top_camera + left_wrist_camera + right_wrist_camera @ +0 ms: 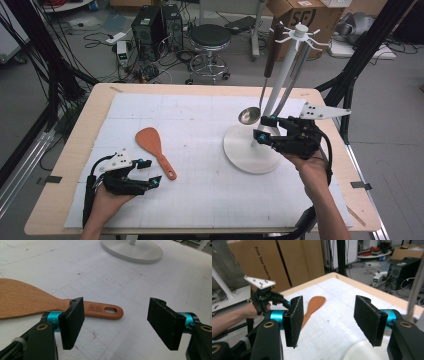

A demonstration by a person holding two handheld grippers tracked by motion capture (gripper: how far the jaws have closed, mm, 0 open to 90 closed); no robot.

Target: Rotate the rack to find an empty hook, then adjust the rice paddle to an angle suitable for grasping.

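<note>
Your wooden spatula (pixel 154 144) lies flat on the white mat (pixel 200 200), toward the table's left edge; its long axis runs diagonally, blade to the far left corner, handle to the near right. Your left gripper (pixel 148 173) is released and empty just beside the handle end; your right gripper (pixel 262 128) is also released, grasping nothing, over the white stand's base (pixel 245 150).
</note>
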